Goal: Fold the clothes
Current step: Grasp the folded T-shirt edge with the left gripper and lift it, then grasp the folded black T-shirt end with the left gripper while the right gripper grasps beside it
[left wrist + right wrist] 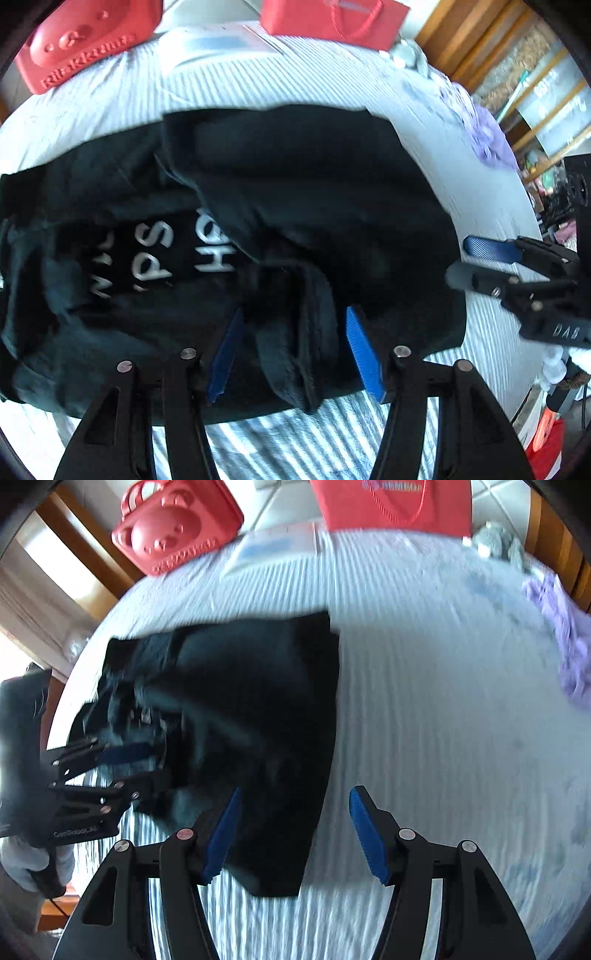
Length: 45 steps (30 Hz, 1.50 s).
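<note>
1. A black shirt (pixel 295 206) with white lettering lay part-folded on the striped bed (pixel 280 81), one side already laid over the middle.
2. The left gripper (pixel 295 354) stood with its blue pads apart, a thick fold of cloth between them but not pinched.
3. The right gripper (pixel 293 834) was open over the shirt's near corner, holding nothing.
4. Next, I judge, each must close on a hem to carry another fold.
5. The cloth looked soft and limp; a lilac garment (pixel 565 646) waited well apart.
</note>
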Tool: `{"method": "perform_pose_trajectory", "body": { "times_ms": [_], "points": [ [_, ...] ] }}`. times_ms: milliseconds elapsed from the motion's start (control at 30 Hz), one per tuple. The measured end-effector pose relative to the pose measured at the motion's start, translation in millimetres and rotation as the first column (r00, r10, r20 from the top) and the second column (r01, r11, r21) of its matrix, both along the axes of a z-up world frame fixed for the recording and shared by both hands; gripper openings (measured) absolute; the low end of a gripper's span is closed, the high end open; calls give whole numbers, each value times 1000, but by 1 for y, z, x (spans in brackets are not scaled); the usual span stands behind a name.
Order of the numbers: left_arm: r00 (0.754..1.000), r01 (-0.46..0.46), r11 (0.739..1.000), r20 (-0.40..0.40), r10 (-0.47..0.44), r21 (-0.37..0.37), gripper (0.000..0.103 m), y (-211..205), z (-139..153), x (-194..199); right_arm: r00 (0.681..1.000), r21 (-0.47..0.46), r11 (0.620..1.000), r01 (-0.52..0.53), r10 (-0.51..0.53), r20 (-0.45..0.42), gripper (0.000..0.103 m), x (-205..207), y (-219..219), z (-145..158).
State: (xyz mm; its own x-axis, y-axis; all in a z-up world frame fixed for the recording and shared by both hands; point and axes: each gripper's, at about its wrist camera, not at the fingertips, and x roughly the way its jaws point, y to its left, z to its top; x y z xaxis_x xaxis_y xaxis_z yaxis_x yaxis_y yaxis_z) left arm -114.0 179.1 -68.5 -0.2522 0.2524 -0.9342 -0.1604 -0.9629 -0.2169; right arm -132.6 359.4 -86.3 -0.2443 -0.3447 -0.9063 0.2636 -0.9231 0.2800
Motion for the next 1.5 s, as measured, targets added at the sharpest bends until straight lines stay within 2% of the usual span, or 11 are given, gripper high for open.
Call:
{"method": "perform_pose_trajectory", "body": {
  "times_ms": [33,100,233,333,567,867,1100,1200,1267,1333,1500],
  "points": [
    [1000,-10,1000,3,10,-8,4,-1,0,2,1000,-1,1000,-7,7,19,52,3,-1,-6],
    [999,-41,999,-17,40,-12,6,-9,8,8,1000,-8,1000,-17,17,26,28,8,-5,-9],
    [990,-122,990,-74,117,-64,6,-40,31,26,1000,-26,1000,-18,18,-1,28,16,-5,-2],
    [983,-184,980,-12,183,-71,10,-66,19,31,1000,-61,998,1,-1,0,45,15,0,1],
    [964,-254,967,-83,252,-6,55,-97,57,44,1000,-99,995,20,-20,3,50,8,-3,4],
    [973,-148,989,-181,145,-2,56,-106,86,54,994,-48,999,13,-18,-108,50,-24,-14,32],
    [966,-214,977,-142,215,20,56,-55,47,42,934,70,954,-290,299,-198,44,-80,-34,48],
    [943,-308,951,-133,304,-8,56,-33,32,43,856,99,870,-484,494,-155,42,-109,-49,29],
    [915,-391,919,-133,382,-48,56,-22,22,42,801,151,813,-563,581,-143,11,-121,-57,15],
    [880,-470,878,-128,458,-91,56,-16,10,39,762,198,771,-605,633,-134,8,-134,-60,2],
    [800,-600,783,-128,586,-165,56,-3,7,35,760,132,783,-608,622,-189,11,-167,-39,8]
  ]
}}
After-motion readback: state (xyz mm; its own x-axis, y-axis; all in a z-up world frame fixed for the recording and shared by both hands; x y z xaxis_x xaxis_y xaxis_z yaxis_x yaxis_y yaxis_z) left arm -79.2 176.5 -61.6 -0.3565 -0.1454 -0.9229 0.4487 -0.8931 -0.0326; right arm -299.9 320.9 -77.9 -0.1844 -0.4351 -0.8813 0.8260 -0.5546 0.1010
